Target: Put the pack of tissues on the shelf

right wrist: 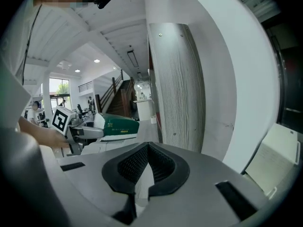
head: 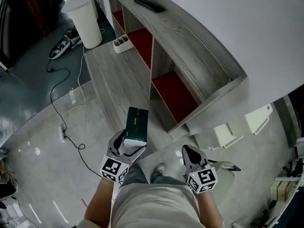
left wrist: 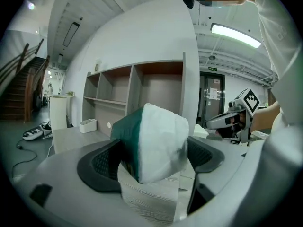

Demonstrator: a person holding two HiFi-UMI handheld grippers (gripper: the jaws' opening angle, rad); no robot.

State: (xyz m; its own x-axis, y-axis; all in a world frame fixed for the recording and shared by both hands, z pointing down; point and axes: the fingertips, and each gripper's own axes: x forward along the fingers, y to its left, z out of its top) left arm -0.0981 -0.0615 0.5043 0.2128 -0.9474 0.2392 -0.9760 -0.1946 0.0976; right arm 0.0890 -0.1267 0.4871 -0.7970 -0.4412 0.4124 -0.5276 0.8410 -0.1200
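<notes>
Clamping tissue pack [left wrist: 158,141] in left claw [head: 126,146]; right claw [right wrist: 147,148] pinched together, empty.

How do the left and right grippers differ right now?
The left gripper is clamped on the green-and-white pack of tissues; the right gripper is closed with nothing between its jaws. The left gripper's jaws are held apart by the pack, while the right gripper's meet at the tips. Both are held low in front of the person, outside the shelf.

Near red shelf bay [head: 176,93] open-fronted, desk top [head: 110,80] free in front, upright divider [head: 160,61] btwn bays, white caddy [head: 122,42] at far end.
</notes>
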